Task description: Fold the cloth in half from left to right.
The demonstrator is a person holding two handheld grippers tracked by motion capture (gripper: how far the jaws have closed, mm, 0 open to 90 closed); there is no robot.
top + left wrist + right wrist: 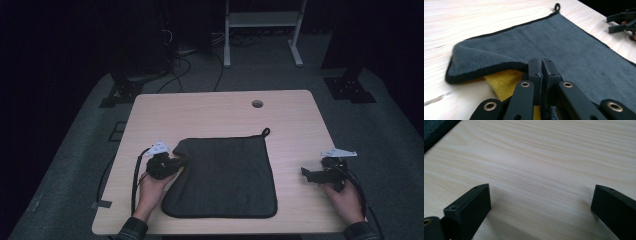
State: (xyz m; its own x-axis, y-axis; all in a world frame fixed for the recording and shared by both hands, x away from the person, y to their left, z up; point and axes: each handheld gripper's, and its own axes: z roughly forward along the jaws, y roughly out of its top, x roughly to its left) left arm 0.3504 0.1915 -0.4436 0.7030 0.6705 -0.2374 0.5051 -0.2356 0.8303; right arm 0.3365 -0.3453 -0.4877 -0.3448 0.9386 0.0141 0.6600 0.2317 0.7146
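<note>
The pale wooden rectangular table [220,112] is taking up most of the floor in front of me, with a small round hole [257,104] sitting toward its far edge at about one o'clock. No brand, label or writing is showing on anything here.

The dark grey plush cloth with black piping [225,175] is lying flat at the middle of the table, its small black hanging loop [265,132] pointing to the far right corner. Its left edge is being lifted and folded over, exposing a yellow underside [504,82].

The left gripper [176,163] is sitting at nine o'clock of the cloth, its black jaws pressed together and pinching that folded edge. The left hand [152,187] is coming in low from the near edge, wrist angled inward to the right.

The right gripper [306,174] is resting at three o'clock, well apart from the cloth, jaws spread wide over bare wood. The right hand [345,197] is holding it level, pointing left.
</note>
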